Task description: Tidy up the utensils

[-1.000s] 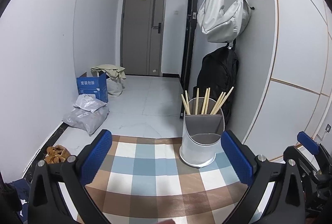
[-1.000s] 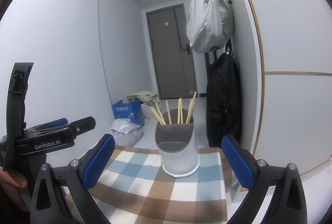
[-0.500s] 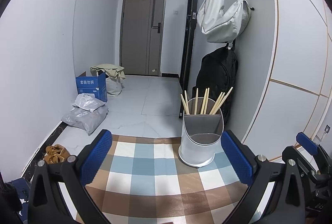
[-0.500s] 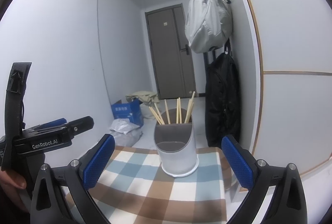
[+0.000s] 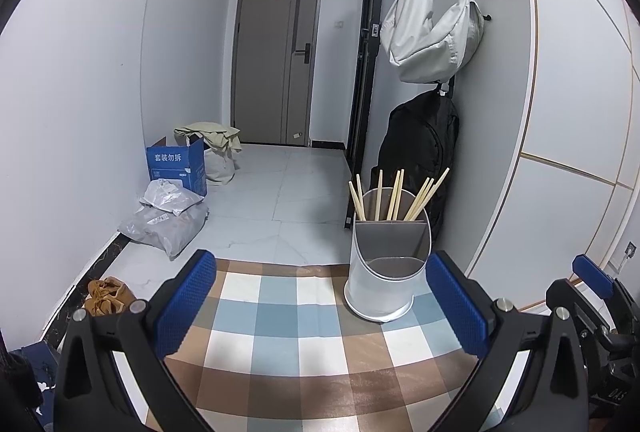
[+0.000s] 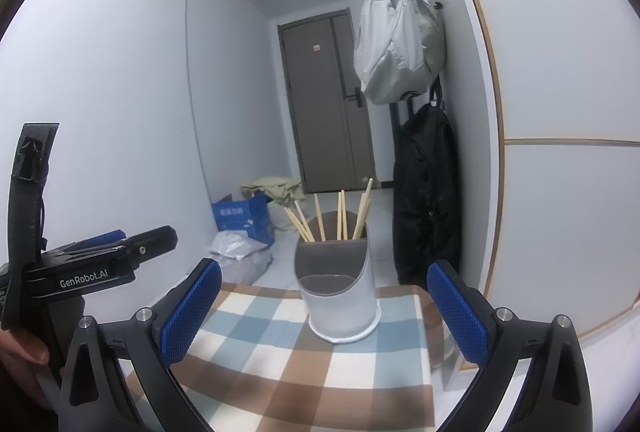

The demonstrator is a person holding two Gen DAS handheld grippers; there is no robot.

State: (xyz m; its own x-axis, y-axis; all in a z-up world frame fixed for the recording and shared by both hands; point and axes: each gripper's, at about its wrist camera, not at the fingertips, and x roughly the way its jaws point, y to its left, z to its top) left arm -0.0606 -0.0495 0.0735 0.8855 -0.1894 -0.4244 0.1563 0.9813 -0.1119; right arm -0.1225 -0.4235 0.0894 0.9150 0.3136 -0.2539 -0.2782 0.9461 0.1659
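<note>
A white utensil holder (image 5: 387, 274) with a grey divided insert stands at the far right edge of a checked tablecloth (image 5: 304, 344). Several wooden chopsticks (image 5: 396, 194) stand in its rear compartment; the front compartment looks empty. It also shows in the right wrist view (image 6: 340, 296), with the chopsticks (image 6: 340, 216). My left gripper (image 5: 320, 304) is open and empty, a short way in front of the holder. My right gripper (image 6: 324, 312) is open and empty, facing the holder. The left gripper's body (image 6: 92, 268) shows at the left of the right wrist view.
The table (image 6: 360, 392) ends just behind the holder, with tiled floor beyond. A black backpack (image 5: 420, 160) and a grey bag (image 5: 432, 36) hang on the right wall. A blue box (image 5: 176, 168) and plastic bags (image 5: 164, 220) lie on the floor at left.
Both views have shifted slightly; the holder sits a little lower and nearer in the right wrist view. Both grippers stay open and empty.
</note>
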